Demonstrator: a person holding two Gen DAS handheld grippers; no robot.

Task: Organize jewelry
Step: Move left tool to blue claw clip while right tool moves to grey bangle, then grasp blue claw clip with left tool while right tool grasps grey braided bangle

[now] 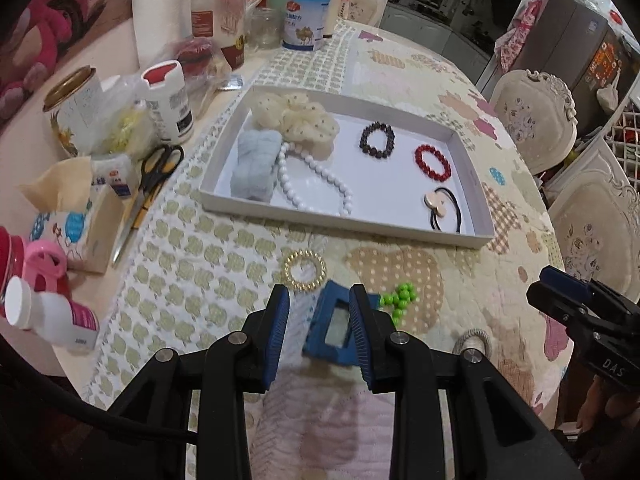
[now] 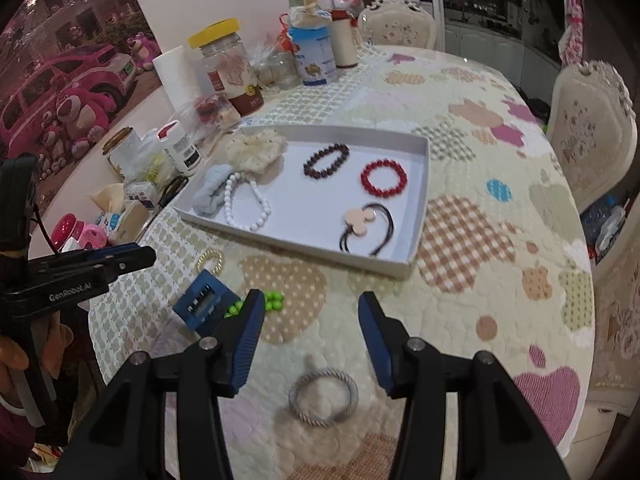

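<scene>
A white tray [image 1: 344, 224] [image 2: 296, 246] holds a cream scrunchie [image 1: 296, 120], a pale blue scrunchie [image 1: 256, 168], a white bead necklace [image 1: 316, 184], a dark bead bracelet [image 1: 362, 140], a red bead bracelet [image 1: 420, 160] and a black elastic with a pink bow [image 1: 436, 204]. On the quilted cloth in front of it lie a gold spiral ring [image 1: 290, 270] [image 2: 208, 255], a blue rectangular hair clip [image 1: 332, 324] [image 2: 200, 304], green beads [image 1: 400, 300] [image 2: 274, 302] and a grey rope ring [image 2: 294, 398] [image 1: 474, 333]. My left gripper [image 1: 319, 292] [image 2: 136, 256] hovers open over the clip. My right gripper [image 2: 311, 298] [image 1: 560, 284] is open above the rope ring.
Along the table's left side stand scissors [image 1: 156, 176], a tissue box [image 1: 76, 228], bottles and jars [image 1: 218, 8]. Carved cream chairs [image 1: 536, 116] [image 2: 592, 128] line the right edge. A hand and sleeve show at the lower left of the right wrist view.
</scene>
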